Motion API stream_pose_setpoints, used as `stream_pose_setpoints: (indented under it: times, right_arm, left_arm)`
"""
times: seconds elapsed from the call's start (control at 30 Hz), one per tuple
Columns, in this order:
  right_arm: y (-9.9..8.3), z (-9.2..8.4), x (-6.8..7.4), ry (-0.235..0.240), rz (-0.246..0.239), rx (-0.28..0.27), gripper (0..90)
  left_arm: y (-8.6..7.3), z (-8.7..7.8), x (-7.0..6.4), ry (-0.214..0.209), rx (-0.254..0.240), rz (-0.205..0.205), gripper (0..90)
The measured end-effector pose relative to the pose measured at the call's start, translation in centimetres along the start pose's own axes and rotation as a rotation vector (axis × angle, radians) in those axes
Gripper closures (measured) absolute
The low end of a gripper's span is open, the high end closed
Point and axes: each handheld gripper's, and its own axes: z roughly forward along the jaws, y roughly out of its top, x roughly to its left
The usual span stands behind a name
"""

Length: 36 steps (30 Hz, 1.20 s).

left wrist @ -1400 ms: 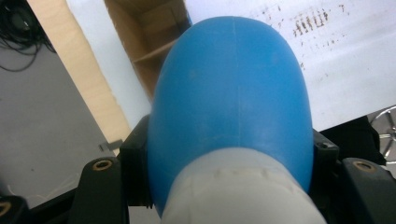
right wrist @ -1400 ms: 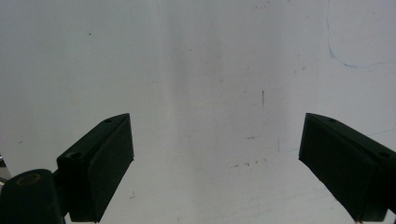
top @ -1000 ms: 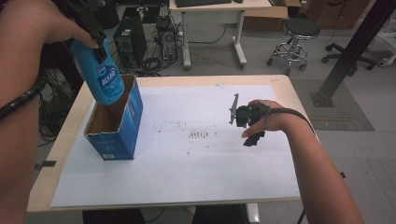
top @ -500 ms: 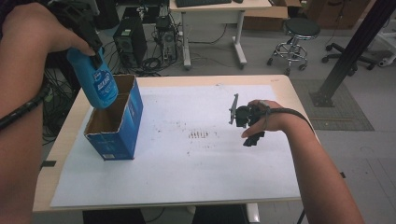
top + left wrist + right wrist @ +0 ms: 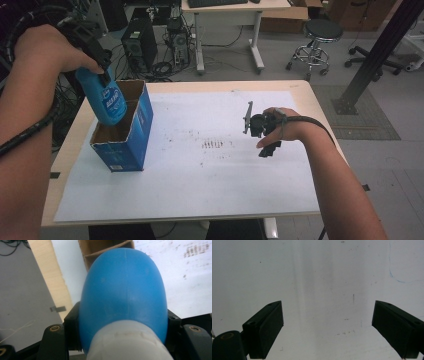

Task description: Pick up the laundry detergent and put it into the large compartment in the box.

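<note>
The left gripper (image 5: 102,67) clamps a blue plastic bottle (image 5: 106,100), white label unreadable, over the open blue cardboard box (image 5: 131,135) at nine o'clock. The right gripper (image 5: 256,131), jaws wide apart, holds nothing above white paper (image 5: 210,190).

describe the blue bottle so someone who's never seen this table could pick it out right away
Start at the white sheet covering the table, then go to the open blue box standing at its left edge. The bottle hangs tilted over that box's mouth, held at its white-capped end in the left gripper. It is the one rounded, glossy blue plastic thing there, unlike the square cardboard box below it.
</note>
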Motion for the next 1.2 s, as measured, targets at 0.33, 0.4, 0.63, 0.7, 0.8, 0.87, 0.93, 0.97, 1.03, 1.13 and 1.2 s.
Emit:
stream_pose_setpoints:
  times: [0.33,0.4,0.63,0.7,0.8,0.87,0.93,0.97,1.03,1.13,1.2]
  right_arm:
    - [0.1,0.1,0.0,0.001,-0.002,0.001,10.1]
    - [0.1,0.1,0.0,0.001,-0.003,0.001,10.1]
    - [0.1,0.2,0.0,0.001,-0.002,0.001,10.1]
    - [0.2,0.2,0.0,0.002,-0.002,0.000,10.1]
    - [0.3,0.2,0.0,0.001,-0.004,0.000,10.1]
    - [0.4,0.3,0.0,0.001,-0.006,-0.001,10.1]
    - [0.4,0.3,0.0,0.003,-0.008,-0.003,10.1]
    - [0.5,0.3,0.0,0.003,-0.009,-0.003,10.1]
    - [0.5,0.3,0.1,0.004,-0.010,-0.004,10.2]
    - [0.5,0.3,0.0,0.003,-0.012,-0.006,10.2]
    - [0.5,0.3,0.0,0.003,-0.012,-0.005,10.2]
  left_arm:
    - [0.2,2.0,-0.2,0.005,0.018,0.005,37.8]
    - [0.3,2.4,-0.2,0.003,0.021,0.002,37.8]
    - [0.3,3.4,0.0,-0.006,0.023,-0.009,37.8]
    - [0.2,3.6,0.0,-0.008,0.022,-0.014,37.8]
    - [0.1,4.0,0.0,-0.014,0.020,-0.022,37.8]
    - [0.1,4.5,0.0,-0.016,0.019,-0.029,37.8]
    - [0.1,4.7,0.0,-0.016,0.018,-0.029,37.8]
    - [0.1,4.9,0.0,-0.016,0.020,-0.031,37.8]
    - [0.1,5.3,0.0,-0.020,0.019,-0.041,37.8]
    - [0.1,5.9,0.1,-0.020,0.024,-0.040,37.8]
    - [0.1,6.2,0.0,-0.021,0.027,-0.043,37.8]
